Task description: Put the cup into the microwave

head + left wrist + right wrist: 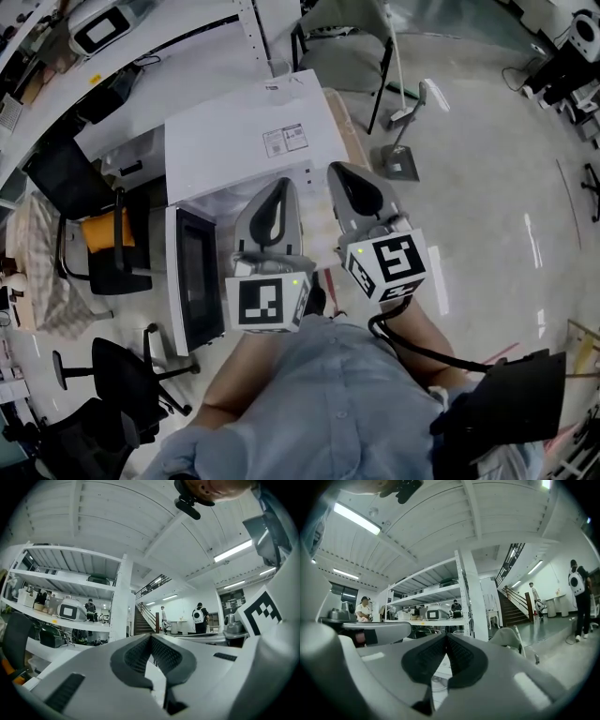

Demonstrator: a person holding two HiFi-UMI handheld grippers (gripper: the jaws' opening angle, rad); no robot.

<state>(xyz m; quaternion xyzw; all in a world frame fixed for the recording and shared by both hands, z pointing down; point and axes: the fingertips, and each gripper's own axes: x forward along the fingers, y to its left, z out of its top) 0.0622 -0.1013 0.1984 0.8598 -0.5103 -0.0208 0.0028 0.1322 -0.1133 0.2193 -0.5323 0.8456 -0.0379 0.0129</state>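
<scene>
At the white microwave (239, 141), door (192, 281) open: I hold my left gripper (279, 187) and right gripper (343, 174) side by side, both jaws closed, empty. Clear cup (279, 69) stands past its far edge.

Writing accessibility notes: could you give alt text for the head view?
A person holds the left gripper and right gripper, both shut and empty, side by side before a white microwave whose dark-windowed door hangs open at left.

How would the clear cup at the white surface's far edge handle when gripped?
The clear cup looks thin-walled and empty: probably light, likely to flex under a squeeze. Upright near the edge of the white surface, it could tip if nudged.
</scene>
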